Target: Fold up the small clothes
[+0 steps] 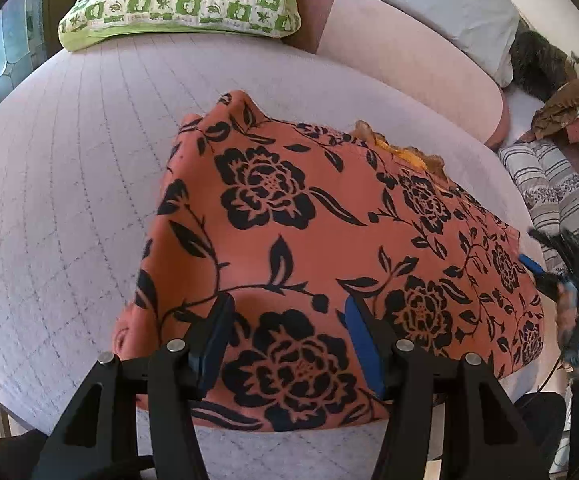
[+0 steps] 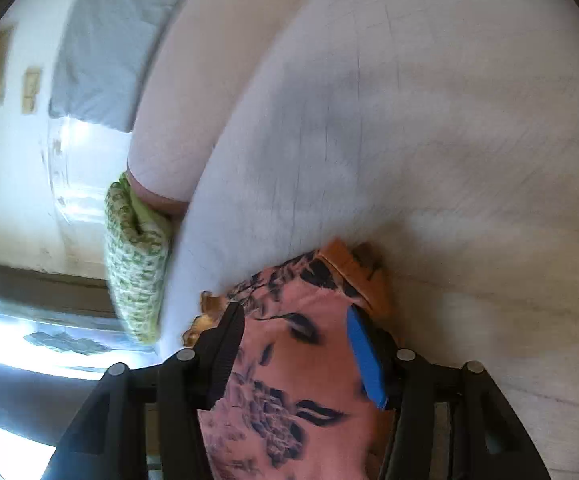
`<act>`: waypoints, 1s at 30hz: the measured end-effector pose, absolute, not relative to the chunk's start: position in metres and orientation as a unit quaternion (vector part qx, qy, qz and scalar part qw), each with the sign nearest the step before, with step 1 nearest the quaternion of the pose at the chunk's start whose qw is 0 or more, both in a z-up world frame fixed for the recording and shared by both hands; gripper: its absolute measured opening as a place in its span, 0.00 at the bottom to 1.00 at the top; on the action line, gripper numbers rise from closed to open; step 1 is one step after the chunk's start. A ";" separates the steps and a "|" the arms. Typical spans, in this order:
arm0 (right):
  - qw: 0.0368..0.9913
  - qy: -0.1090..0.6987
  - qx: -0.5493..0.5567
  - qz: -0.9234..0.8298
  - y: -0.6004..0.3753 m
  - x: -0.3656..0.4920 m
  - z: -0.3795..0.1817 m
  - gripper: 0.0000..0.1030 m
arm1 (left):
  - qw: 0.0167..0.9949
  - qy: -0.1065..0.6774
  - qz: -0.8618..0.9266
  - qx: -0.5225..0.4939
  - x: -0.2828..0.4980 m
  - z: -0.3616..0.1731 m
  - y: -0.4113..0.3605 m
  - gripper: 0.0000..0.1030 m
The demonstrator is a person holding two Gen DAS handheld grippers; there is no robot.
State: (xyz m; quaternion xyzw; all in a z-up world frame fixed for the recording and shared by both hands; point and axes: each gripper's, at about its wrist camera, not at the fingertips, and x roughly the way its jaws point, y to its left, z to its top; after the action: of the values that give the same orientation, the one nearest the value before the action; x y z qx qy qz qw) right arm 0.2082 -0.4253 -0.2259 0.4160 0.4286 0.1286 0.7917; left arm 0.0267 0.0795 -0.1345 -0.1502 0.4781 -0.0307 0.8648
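Observation:
An orange garment with black flower print lies spread on a pale quilted bed. A mustard frilled edge shows at its far side. My left gripper is open just above the garment's near edge, with nothing between its fingers. My right gripper shows at the garment's right edge in the left wrist view. In the blurred right wrist view the right gripper is open over the same garment, with the cloth lying between the spread fingers and the mustard trim ahead.
A green and white patterned pillow lies at the bed's far end and shows in the right wrist view. A pink bolster and a grey pillow lie behind. Striped bedding and piled clothes sit at the right.

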 end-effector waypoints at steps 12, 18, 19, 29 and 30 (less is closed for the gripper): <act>0.754 0.481 0.431 0.122 -0.417 0.058 -0.236 0.66 | 0.871 0.457 -0.048 -0.174 0.030 -0.138 0.076 0.56; 0.695 0.456 0.544 0.112 -0.416 0.032 -0.277 0.66 | 0.881 0.439 -0.048 -0.167 0.019 -0.142 0.084 0.59; 0.691 0.442 0.560 0.115 -0.416 0.035 -0.278 0.66 | 0.883 0.437 -0.049 -0.164 0.018 -0.142 0.084 0.59; 0.758 0.451 0.471 0.022 -0.398 0.046 -0.278 0.21 | 0.892 0.432 -0.051 -0.128 0.015 -0.145 0.077 0.60; 0.760 0.448 0.470 0.024 -0.399 0.045 -0.274 0.22 | 0.891 0.431 -0.052 -0.129 0.016 -0.145 0.077 0.60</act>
State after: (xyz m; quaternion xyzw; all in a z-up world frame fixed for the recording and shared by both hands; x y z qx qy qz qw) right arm 0.0446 -0.3994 -0.2737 0.4700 0.4482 0.0244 0.7600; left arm 0.0155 0.0773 -0.1453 -0.1291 0.4314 -0.0521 0.8913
